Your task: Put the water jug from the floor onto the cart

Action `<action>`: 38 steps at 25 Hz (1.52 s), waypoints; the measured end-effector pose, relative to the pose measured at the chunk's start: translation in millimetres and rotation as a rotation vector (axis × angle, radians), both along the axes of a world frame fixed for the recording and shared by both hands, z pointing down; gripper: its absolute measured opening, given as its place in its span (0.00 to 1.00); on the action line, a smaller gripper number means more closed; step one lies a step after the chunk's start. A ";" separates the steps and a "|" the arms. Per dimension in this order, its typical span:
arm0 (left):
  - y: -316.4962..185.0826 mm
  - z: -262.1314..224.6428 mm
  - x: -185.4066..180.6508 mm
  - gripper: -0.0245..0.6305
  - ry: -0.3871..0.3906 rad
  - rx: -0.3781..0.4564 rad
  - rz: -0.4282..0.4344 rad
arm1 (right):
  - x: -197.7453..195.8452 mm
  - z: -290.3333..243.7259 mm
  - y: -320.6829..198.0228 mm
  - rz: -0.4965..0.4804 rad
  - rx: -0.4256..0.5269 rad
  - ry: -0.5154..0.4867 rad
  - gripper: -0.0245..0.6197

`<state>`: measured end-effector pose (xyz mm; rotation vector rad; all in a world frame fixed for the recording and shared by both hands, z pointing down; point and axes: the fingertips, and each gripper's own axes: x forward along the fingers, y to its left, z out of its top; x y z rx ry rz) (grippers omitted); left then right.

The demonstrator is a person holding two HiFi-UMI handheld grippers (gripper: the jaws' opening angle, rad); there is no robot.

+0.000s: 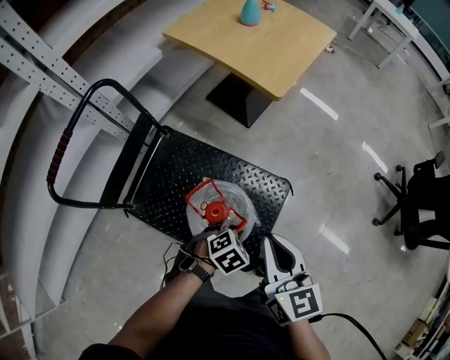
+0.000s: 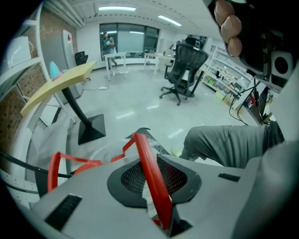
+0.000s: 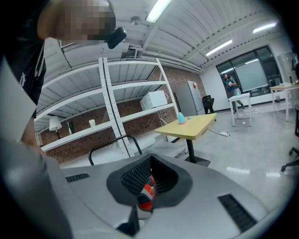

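The clear water jug (image 1: 239, 199), with a red cap (image 1: 214, 211) and a red strap handle (image 1: 199, 190), stands upright on the black cart deck (image 1: 179, 165) near its front edge. My left gripper (image 1: 219, 225) points steeply down over the cap. In the left gripper view the red handle (image 2: 142, 154) runs between the jaws of the left gripper (image 2: 150, 183), which stand slightly apart, with a pale sliver beside the strap. My right gripper (image 1: 271, 246) hovers just right of the jug. Its jaws (image 3: 147, 184) are narrowly apart and grip nothing; a bit of the red cap (image 3: 146, 192) shows through the gap.
The cart's looped push handle (image 1: 67, 144) rises at the left. A yellow table (image 1: 267, 46) on a black base (image 1: 239, 98) stands beyond the cart, with a teal object (image 1: 249, 13) on it. White shelving (image 1: 39, 53) runs along the left. An office chair (image 1: 422, 204) is at the right.
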<state>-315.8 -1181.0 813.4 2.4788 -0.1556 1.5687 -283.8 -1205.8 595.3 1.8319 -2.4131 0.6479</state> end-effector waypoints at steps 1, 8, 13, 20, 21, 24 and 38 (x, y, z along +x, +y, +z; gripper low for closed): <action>0.9 0.1 1.8 0.10 0.005 -0.013 -0.004 | 1.0 1.2 -0.3 -0.002 -0.001 -0.001 0.04; 10.7 -12.4 -15.3 0.24 -0.023 -0.060 -0.033 | -2.9 -9.1 4.0 -0.041 -0.039 -0.006 0.04; 17.7 -40.1 -28.6 0.25 -0.015 -0.044 -0.072 | -15.6 -27.3 4.6 -0.056 -0.061 -0.010 0.04; 20.3 -86.9 -55.2 0.26 0.037 -0.032 -0.116 | -28.5 -57.3 6.8 -0.036 -0.072 -0.010 0.04; 20.5 -93.1 -59.7 0.25 0.051 -0.032 -0.118 | -31.0 -62.9 6.7 -0.029 -0.070 -0.006 0.04; 17.7 -127.9 -70.2 0.19 0.142 -0.021 -0.131 | -42.9 -82.7 6.7 -0.012 -0.065 0.008 0.04; 79.0 -403.5 -108.4 0.04 0.803 0.155 -0.221 | -93.0 -216.2 100.2 0.159 0.068 0.100 0.04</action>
